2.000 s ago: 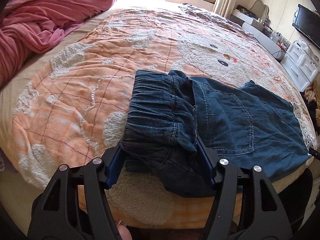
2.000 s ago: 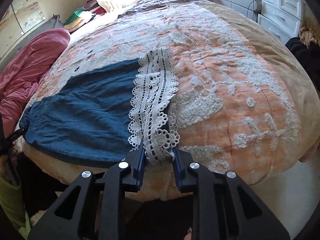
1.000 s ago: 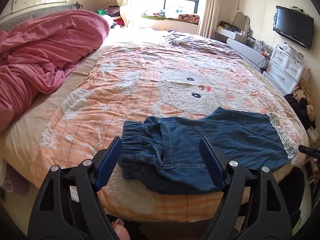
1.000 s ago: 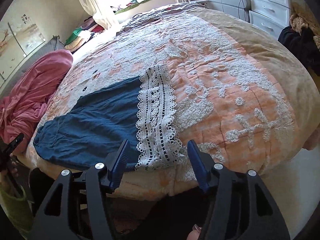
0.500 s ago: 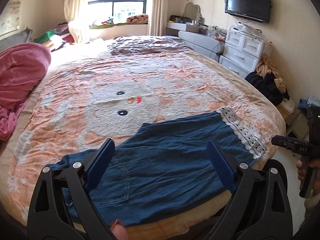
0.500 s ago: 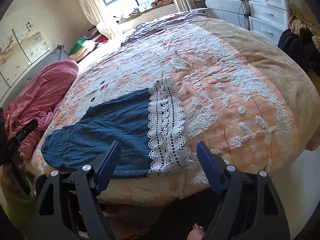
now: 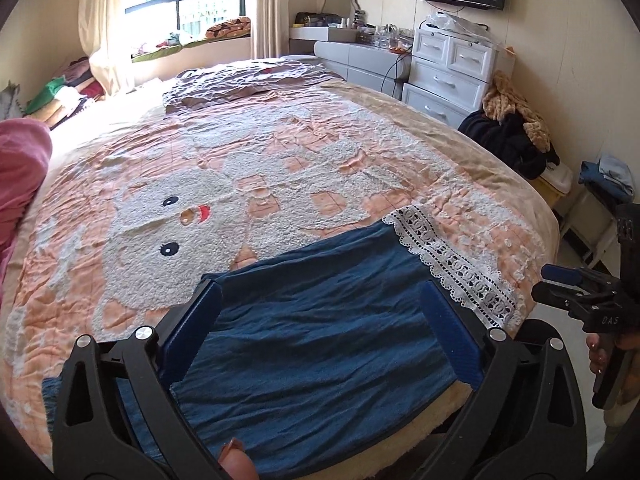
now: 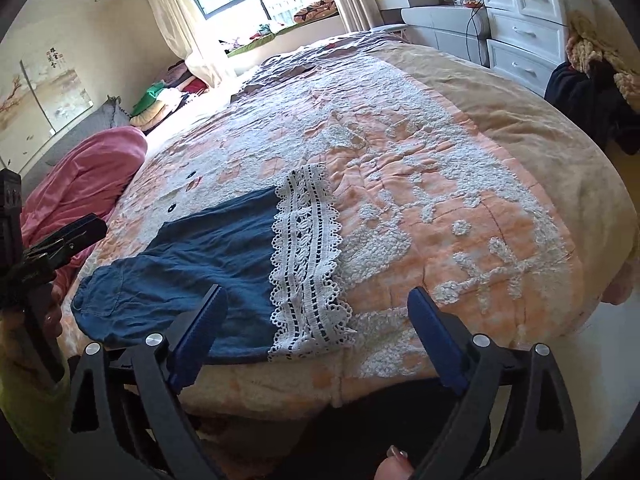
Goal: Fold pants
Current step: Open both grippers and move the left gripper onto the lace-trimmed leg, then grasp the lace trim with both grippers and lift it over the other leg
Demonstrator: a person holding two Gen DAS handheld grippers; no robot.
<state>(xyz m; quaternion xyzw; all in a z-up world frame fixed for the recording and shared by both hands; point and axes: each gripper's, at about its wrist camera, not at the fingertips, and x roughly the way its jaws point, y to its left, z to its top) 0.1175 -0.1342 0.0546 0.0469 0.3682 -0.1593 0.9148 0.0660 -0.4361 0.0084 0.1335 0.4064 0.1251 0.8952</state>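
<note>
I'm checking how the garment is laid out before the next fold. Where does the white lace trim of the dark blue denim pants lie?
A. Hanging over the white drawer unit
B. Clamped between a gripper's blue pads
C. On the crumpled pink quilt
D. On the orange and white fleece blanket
D: the white lace trim of the dark blue denim pants lies flat on the orange and white fleece blanket, touched by neither gripper.

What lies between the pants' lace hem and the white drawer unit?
Right wrist view: only bedspread between lace hem and drawer unit, orange-and-white, then its tan border.

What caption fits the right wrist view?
Open right gripper above the lace-hemmed blue pants lying flat at the near edge of the bed.
</note>
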